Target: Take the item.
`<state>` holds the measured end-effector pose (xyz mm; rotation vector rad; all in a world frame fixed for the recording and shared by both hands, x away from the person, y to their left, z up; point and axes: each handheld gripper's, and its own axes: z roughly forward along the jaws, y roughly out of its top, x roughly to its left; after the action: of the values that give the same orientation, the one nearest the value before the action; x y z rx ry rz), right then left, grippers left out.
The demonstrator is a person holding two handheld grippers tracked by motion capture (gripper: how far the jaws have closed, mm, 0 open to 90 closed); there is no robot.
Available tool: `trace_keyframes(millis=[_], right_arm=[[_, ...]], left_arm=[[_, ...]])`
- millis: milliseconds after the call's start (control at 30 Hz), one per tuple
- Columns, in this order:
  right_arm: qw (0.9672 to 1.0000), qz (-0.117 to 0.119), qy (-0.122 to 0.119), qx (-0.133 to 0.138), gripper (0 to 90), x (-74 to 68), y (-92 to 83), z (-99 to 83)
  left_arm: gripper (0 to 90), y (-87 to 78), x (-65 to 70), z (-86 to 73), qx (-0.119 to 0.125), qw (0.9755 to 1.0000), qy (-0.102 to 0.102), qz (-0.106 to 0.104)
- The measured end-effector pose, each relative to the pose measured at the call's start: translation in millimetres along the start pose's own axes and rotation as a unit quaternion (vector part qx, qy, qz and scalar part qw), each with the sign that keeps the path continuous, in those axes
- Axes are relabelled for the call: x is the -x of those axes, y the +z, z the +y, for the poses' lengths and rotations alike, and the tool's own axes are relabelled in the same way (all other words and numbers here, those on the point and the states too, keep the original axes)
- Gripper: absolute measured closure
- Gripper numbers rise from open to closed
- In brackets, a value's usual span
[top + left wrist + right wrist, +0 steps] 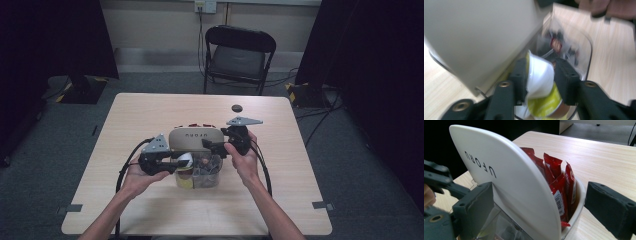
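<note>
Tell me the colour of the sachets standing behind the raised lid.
Red sachets, clearest in the right gripper view.

The high view looks forward and down from above the person's side of the table (pixel 150 107), far enough off to take in the whole tabletop, with the lidded box (pixel 196 137) near its middle and a folding chair (pixel 239 57) beyond the box. The left gripper view sits very close beside the box (pixel 474 37), looking along its own jaws past the raised lid into the clear compartment. The right gripper view faces the box (pixel 506 185) from the other side, equally close, lid edge-on. All three views share the box and the tabletop around it
</note>
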<state>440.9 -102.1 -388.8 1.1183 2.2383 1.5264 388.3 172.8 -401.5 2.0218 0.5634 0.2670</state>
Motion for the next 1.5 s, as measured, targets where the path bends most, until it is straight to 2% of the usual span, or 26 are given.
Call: trace_keyframes(millis=[33,233,300,667,1000,1067,1300,1500], right_arm=[[1.0000,0.001,0.000,0.000,7.9,0.3,-0.1,0.1],[1.0000,0.001,0.001,0.000,8.2,0.2,-0.4,0.1],[1.0000,0.000,0.001,0.000,8.3,0.1,-0.6,-0.1],[1.0000,0.000,-0.001,-0.001,8.9,0.2,-1.3,0.2],[1.0000,-0.001,-0.002,-0.001,9.4,0.1,-1.6,0.2],[1.0000,0.000,-0.002,-0.001,9.3,0.1,-1.6,0.2],[1.0000,-0.001,-0.003,-0.002,9.2,-0.1,-1.4,0.4],[1.0000,0.000,-0.002,-0.003,8.5,0.0,-0.6,1.0]], left_arm=[[64.7,1.1,0.9,0.4,-0.006,0.9999,0.009,0.004],[64.8,0.6,1.8,1.5,-0.004,0.9999,0.008,0.009],[64.8,-0.9,0.6,1.5,0.005,1.0000,-0.007,-0.002],[64.8,-6.0,3.0,1.3,0.018,0.9998,-0.011,-0.005],[64.8,-25.7,-1.9,-3.4,0.040,0.9988,-0.029,-0.001],[64.8,-30.1,-3.3,-4.7,0.049,0.9981,-0.037,-0.007],[64.8,-41.2,-5.0,-4.2,0.061,0.9972,-0.044,-0.004],[64.8,-56.8,-12.5,-8.3,0.072,0.9960,-0.052,0.003]])
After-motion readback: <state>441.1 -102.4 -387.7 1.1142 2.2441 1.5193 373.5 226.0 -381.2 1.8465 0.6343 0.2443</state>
